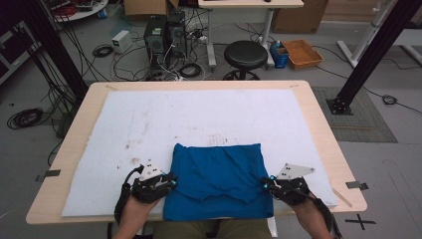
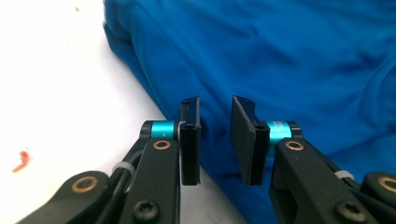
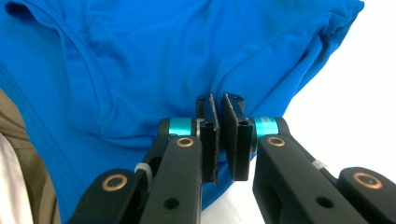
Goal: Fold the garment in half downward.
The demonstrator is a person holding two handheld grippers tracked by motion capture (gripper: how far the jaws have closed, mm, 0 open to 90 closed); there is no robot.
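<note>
Blue shirt [image 1: 217, 179], folded: right gripper [image 3: 219, 140] fingers clamped on its edge, left gripper [image 2: 215, 140] fingers apart astride its edge; uneven lift likely.

This is a lab or a technical workroom. Beyond the worktop [image 1: 323, 144], on the side away from the fingers, loose cables [image 1: 124, 62] sprawl over a grey floor around two black computer towers [image 1: 164, 35] and a small white box [image 1: 121, 41]. A black round stool [image 1: 245, 55] stands by a white desk [image 1: 249, 4], with cardboard boxes [image 1: 298, 20] behind. Black metal frame posts [image 1: 373, 55] rise on both sides, and a white sheet [image 1: 199, 114] covers the worktop.
</note>
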